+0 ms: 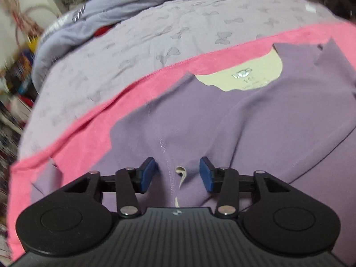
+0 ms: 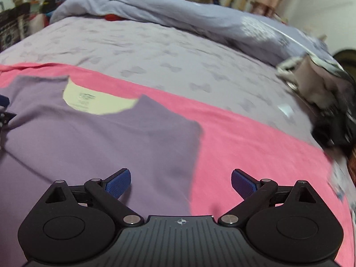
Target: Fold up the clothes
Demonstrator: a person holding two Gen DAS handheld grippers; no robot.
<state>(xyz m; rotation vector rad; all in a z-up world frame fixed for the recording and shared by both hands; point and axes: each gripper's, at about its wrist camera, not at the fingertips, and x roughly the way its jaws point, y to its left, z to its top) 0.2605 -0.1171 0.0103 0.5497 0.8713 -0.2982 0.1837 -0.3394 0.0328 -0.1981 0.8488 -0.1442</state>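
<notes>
A purple shirt (image 1: 200, 122) lies flat on a pink towel (image 1: 89, 133), its neck opening showing a cream lining with a printed label (image 1: 242, 75). My left gripper (image 1: 178, 173) is open just above the shirt, its blue pads either side of a seam and a small cream fold. In the right wrist view the same shirt (image 2: 100, 140) lies at the left on the pink towel (image 2: 255, 146). My right gripper (image 2: 181, 183) is wide open and empty over the shirt's right edge. The left gripper's tip (image 2: 4, 111) shows at the far left.
The towel lies on a lilac bedsheet with bow prints (image 2: 155, 51). A bunched pale-blue duvet (image 2: 189, 15) lies along the far side. Dark and grey clothes (image 2: 329, 102) are heaped at the right. Cluttered shelves (image 1: 15, 84) stand beyond the bed's left edge.
</notes>
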